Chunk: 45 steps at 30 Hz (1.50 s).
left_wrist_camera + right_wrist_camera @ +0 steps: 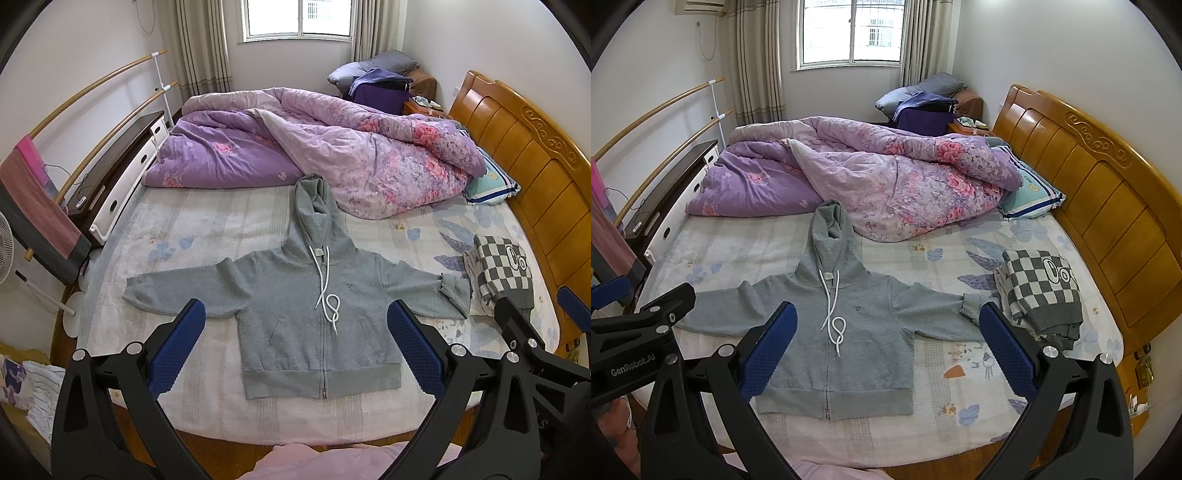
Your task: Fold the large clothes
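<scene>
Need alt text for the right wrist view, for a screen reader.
A grey zip hoodie lies flat on a bed, face up, sleeves spread and hood pointing away, with the open right tool hovering over it and holding nothing. A folded checkered garment sits right of it near the headboard; a purple floral quilt is bunched behind.

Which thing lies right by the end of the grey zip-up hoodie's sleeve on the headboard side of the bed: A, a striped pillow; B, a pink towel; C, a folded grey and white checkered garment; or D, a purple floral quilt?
C: the folded grey and white checkered garment sits by the cuff of the grey zip-up hoodie, while the purple floral quilt and striped pillow lie farther up the bed.
</scene>
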Each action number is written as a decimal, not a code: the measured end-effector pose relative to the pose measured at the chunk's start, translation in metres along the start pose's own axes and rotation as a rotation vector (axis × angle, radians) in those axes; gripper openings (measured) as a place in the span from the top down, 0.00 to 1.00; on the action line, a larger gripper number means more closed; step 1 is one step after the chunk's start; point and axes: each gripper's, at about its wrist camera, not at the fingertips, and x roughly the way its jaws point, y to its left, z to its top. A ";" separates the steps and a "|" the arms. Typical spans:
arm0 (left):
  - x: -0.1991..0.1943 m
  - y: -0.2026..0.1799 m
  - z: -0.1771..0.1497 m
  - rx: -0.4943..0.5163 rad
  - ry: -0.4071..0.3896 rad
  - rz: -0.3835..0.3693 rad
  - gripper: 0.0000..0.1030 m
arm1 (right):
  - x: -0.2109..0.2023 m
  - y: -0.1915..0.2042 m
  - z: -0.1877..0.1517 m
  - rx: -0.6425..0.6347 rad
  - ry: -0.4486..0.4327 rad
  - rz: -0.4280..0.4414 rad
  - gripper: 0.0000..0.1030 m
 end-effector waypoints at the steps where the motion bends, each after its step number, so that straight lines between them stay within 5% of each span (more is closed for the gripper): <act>1: 0.001 0.000 -0.001 0.000 0.001 -0.001 0.04 | 0.000 0.000 0.000 0.000 0.001 0.000 0.07; 27: -0.011 0.006 -0.023 -0.020 0.048 -0.014 0.04 | -0.008 -0.003 -0.017 -0.009 0.018 0.019 0.07; 45: -0.006 0.021 -0.051 -0.215 0.164 0.071 0.04 | 0.023 0.003 -0.013 -0.127 0.102 0.221 0.07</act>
